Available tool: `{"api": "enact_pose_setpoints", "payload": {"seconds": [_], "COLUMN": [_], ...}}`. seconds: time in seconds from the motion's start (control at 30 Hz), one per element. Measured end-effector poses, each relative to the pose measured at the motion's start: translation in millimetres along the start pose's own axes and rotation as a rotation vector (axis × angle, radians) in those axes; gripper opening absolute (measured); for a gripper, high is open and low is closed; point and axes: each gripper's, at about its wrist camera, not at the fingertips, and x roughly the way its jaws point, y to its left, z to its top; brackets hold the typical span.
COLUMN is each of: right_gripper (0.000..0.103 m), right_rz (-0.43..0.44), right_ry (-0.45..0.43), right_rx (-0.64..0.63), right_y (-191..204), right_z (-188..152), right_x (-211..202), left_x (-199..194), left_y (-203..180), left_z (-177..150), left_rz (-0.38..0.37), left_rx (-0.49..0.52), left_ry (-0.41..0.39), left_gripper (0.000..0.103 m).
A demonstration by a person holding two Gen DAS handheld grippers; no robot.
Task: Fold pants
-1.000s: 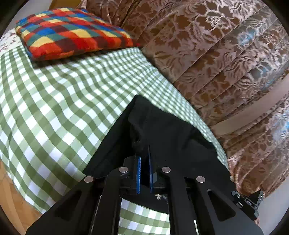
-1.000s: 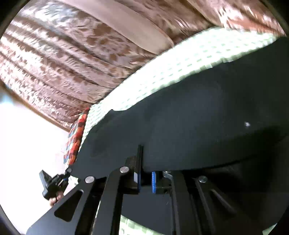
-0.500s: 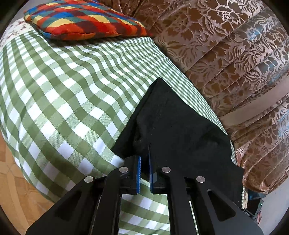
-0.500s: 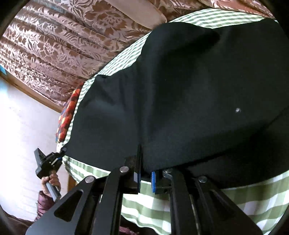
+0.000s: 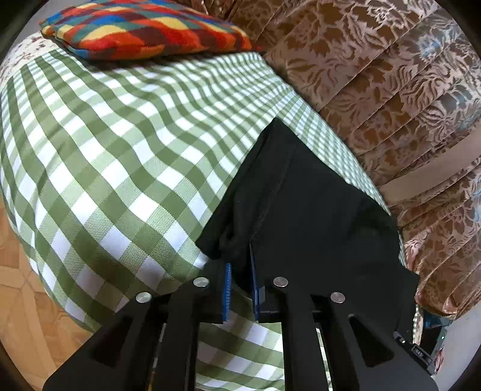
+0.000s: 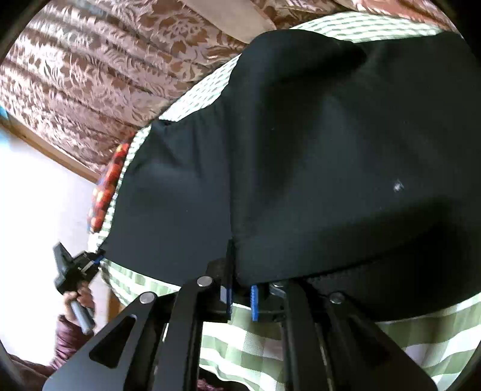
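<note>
Left wrist view: the black pants (image 5: 303, 207) lie on a green-and-white checked bedsheet (image 5: 114, 156), their folded panel running from 12 o'clock of the left gripper (image 5: 240, 288) out towards 1 o'clock, where one corner ends near the brown floral curtain (image 5: 390, 90). The left gripper's jaws have just been opening; they now stand at a narrow gap, the hem of the pants between the blue pads (image 5: 226, 291), and a slit of space shows on either side of the cloth, so the pads no longer press it. A multicoloured plaid pillow (image 5: 144, 27) lies at 11 o'clock, far from the pants. Wooden flooring (image 5: 18, 294) shows at 8 o'clock. The linkage hides the near edge of the sheet.

Right wrist view: the pants (image 6: 315, 156) fill the field from 10 o'clock to 3 o'clock, their right side cut off by the lens rim. The right gripper (image 6: 240, 296) stands narrow, the edge of the pants entering between its pads (image 6: 254, 302); shadow and dark cloth make it impossible to tell whether the pads still pinch. At 9 o'clock the left gripper (image 6: 90, 264) is small, held by a hand (image 6: 79, 303) in a maroon sleeve (image 6: 64, 337); its jaws cannot be read here. The pillow (image 6: 105, 192) is only a sliver.
</note>
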Motion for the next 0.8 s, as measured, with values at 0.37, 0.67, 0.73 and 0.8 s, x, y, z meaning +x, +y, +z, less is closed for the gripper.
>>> {"api": "enact_pose_setpoints", "payload": {"seconds": [0.37, 0.67, 0.73, 0.8], "right_gripper": [0.053, 0.053, 0.053, 0.053], "right_rz": [0.175, 0.27, 0.258, 0.233], "right_ry": [0.086, 0.127, 0.137, 0.144], "right_rx": [-0.274, -0.302, -0.27, -0.232], "right_y": [47, 120, 120, 118], "right_z": [23, 124, 143, 165], "right_x": [-46, 61, 84, 111], "left_x": [-41, 37, 48, 53], "left_y": [-19, -142, -147, -148], "left_z": [15, -33, -35, -35], "left_rz": [0.039, -0.145, -0.151, -0.151], "left_rx": [0.105, 0.49, 0.496, 0.487], "left_ry": [-0.155, -0.012, 0.006, 0.01], "left_gripper": [0.029, 0.029, 0.029, 0.029]}}
